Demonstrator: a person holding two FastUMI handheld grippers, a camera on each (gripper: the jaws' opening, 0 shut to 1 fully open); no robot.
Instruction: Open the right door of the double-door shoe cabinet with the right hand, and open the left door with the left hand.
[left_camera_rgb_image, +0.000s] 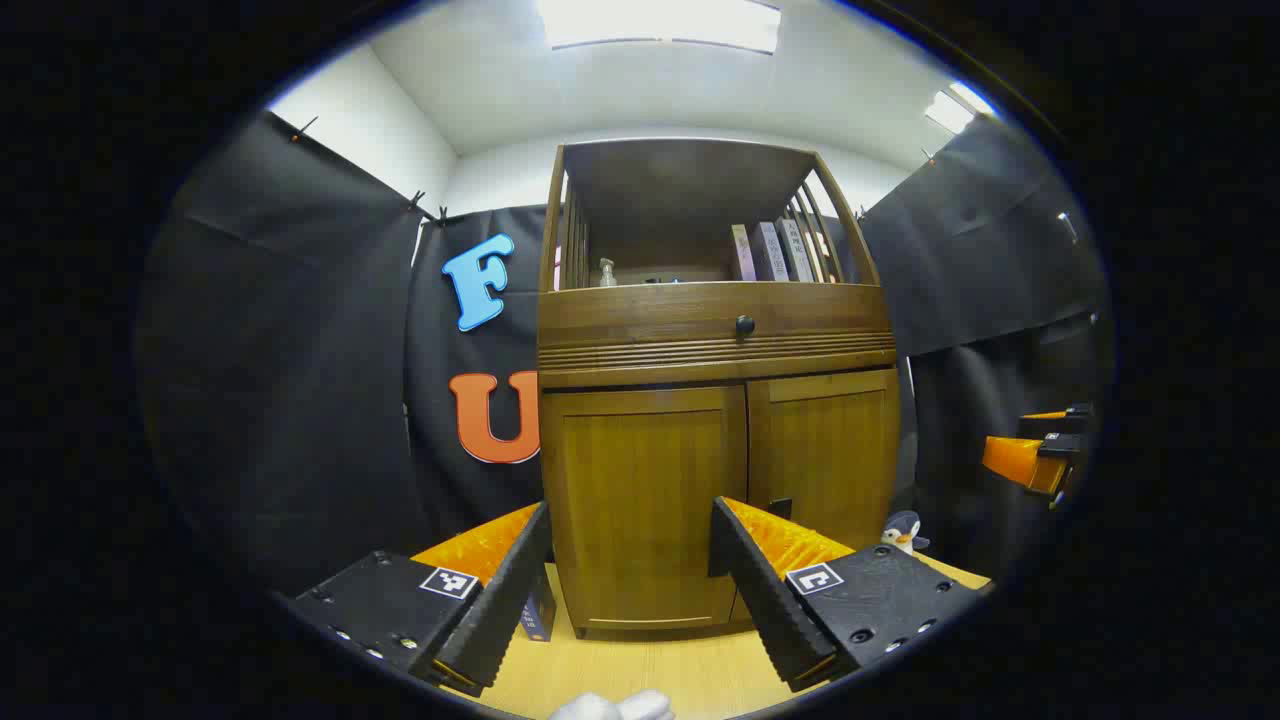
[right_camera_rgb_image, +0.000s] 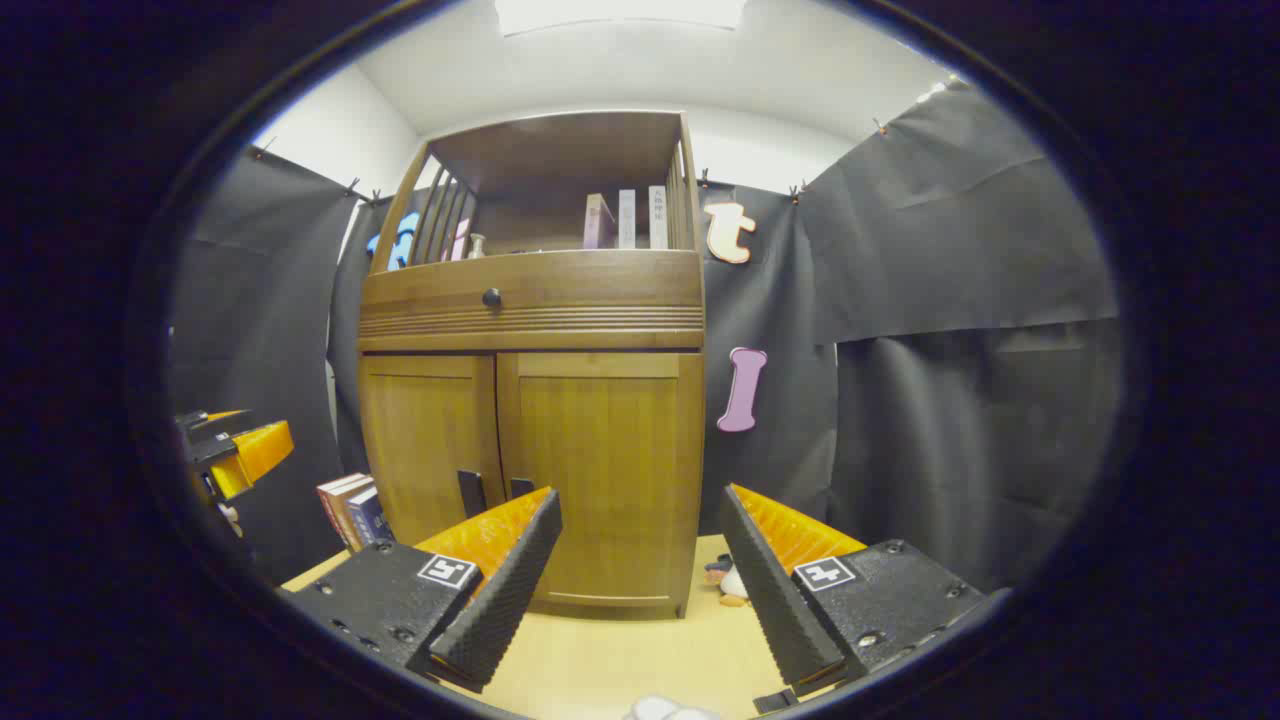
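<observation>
Facing: shoe cabinet (right_camera_rgb_image: 530, 400), 2 doors closed
Right gripper (right_camera_rgb_image: 640, 575): released, before right door (right_camera_rgb_image: 600, 470), approaching handle
Left gripper (left_camera_rgb_image: 630, 580): released, before left door (left_camera_rgb_image: 645, 500)

1. Books (left_camera_rgb_image: 772, 251), upright, upper shelf, right end.
2. Bottle (left_camera_rgb_image: 606, 272), same shelf, left.
3. Penguin toy (left_camera_rgb_image: 904, 532), on table (right_camera_rgb_image: 620, 665).
4. Book stack (right_camera_rgb_image: 352, 508), on table.

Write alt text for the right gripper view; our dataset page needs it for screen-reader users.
A wooden shoe cabinet stands with both doors closed, right door ahead of the open right gripper. Books sit on its top shelf; the left gripper shows at far left.
</observation>
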